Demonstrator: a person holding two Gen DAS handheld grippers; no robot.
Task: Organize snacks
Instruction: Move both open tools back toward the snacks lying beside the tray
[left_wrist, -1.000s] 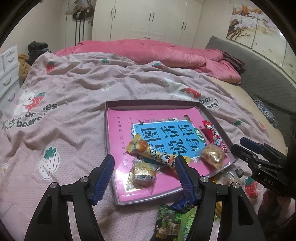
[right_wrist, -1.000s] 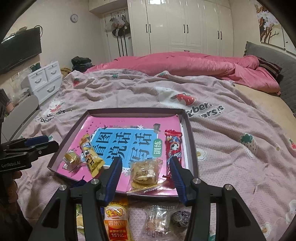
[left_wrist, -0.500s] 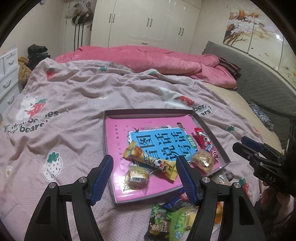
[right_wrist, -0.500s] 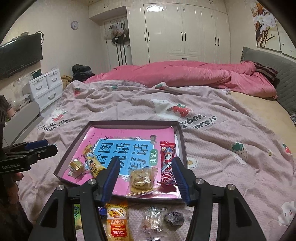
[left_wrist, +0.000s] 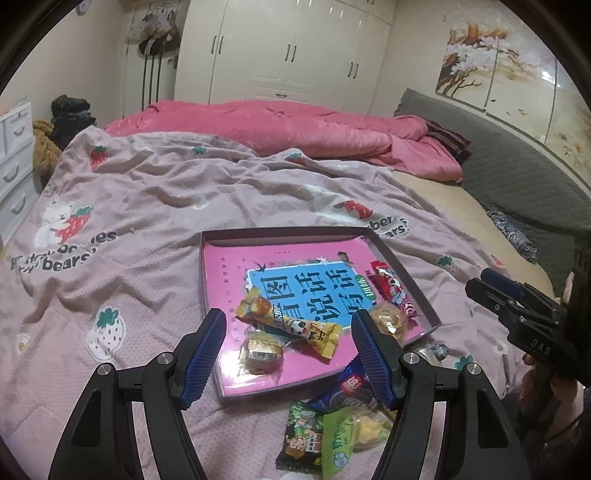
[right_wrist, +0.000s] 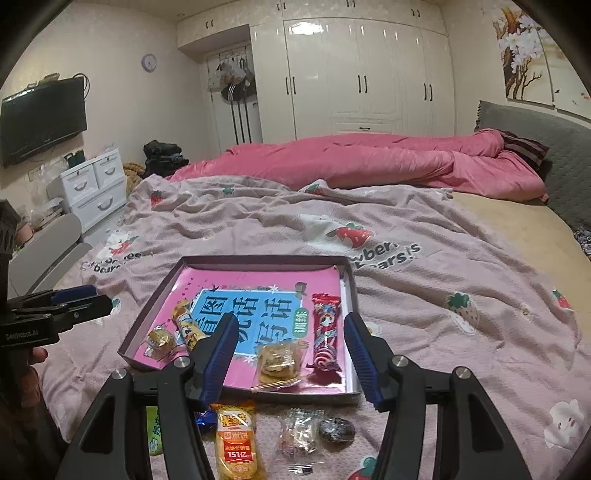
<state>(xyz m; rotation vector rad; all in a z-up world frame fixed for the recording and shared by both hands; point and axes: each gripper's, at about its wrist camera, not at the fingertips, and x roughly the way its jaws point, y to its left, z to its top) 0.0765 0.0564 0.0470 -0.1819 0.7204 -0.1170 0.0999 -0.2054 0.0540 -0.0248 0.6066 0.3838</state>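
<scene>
A shallow rectangular tray (right_wrist: 351, 291) with dark rim and pink printed lining lies on a bed covered by a mauve strawberry-print blanket (right_wrist: 424, 295). Inside it, from the right wrist view: a red foil snack stick (right_wrist: 325, 332) at 3 o'clock along the right wall, a clear-wrapped round biscuit (right_wrist: 277, 360) at 6 o'clock by the near rim, a yellow printed snack stick (right_wrist: 187, 326) at 8 o'clock, and a small gold-wrapped cake (right_wrist: 160, 339) just left of it.

On the blanket just outside the near rim lie an orange rice-cracker packet (right_wrist: 236, 439), a clear sweet bag (right_wrist: 297, 432), a dark round wrapped sweet (right_wrist: 336, 430), and a green packet (left_wrist: 340, 435).

The left tongs (left_wrist: 288, 354) hover over the tray's near corner, blue pads apart, holding nothing. The right tongs (right_wrist: 290, 356) stand apart above the biscuit, empty.
</scene>
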